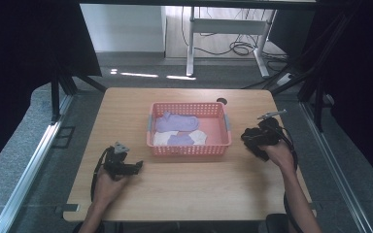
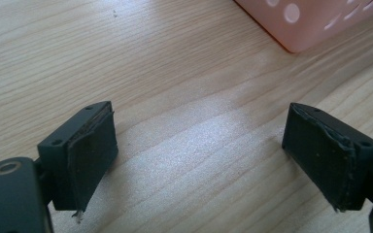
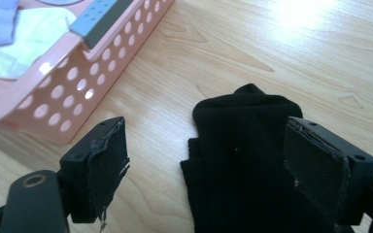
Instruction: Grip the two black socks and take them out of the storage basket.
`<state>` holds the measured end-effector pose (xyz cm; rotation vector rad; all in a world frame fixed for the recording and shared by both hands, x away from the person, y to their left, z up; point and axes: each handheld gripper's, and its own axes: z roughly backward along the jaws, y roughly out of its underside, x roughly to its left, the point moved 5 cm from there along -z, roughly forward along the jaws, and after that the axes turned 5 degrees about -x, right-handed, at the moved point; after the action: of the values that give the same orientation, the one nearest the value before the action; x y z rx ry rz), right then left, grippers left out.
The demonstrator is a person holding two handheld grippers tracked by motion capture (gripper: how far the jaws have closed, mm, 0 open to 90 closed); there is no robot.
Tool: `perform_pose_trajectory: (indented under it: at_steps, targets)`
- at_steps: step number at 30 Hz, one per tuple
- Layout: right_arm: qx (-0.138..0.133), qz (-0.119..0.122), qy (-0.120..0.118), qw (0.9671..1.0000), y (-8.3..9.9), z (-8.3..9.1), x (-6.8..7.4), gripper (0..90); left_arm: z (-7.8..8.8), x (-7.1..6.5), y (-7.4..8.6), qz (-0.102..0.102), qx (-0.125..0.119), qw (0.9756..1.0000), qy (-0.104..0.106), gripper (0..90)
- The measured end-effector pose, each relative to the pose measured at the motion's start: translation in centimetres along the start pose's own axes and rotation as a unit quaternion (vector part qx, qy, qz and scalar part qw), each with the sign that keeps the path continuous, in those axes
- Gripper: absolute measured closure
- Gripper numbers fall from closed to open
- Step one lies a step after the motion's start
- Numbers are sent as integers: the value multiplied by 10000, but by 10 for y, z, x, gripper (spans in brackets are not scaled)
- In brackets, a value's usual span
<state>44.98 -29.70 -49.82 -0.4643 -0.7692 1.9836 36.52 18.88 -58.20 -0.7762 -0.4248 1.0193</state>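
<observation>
A black sock (image 3: 243,160) lies flat on the wooden table (image 1: 189,184), to the right of a pink perforated basket (image 1: 189,150). My right gripper (image 3: 209,145) is open just above the sock; the fabric sits between the jaws, close against the right pad (image 3: 315,170), and is not pinched. In the high view the right gripper (image 1: 253,138) hovers beside the basket's right end. My left gripper (image 2: 199,131) is open over bare wood with nothing between its pads. In the high view the left gripper (image 1: 135,167) sits near the basket's front left corner.
The basket holds purple socks (image 1: 175,122) and pale ones (image 1: 161,138). Its corner (image 2: 296,24) shows ahead of the left gripper, and its wall (image 3: 77,82) with a grey handle (image 3: 102,17) lies left of the right gripper. Bare wood spans the table's front half.
</observation>
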Motion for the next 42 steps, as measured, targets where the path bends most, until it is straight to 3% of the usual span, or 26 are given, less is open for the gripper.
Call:
perform_pose_trajectory:
  at_steps: [20,42]
  targets:
    - [-109,417,-319,9986,9,24,45,138,0,0,0,-3,5,10000,-1,122]
    - [47,618,-741,9953,51,1,101,138,0,0,0,-6,9,10000,-2,123]
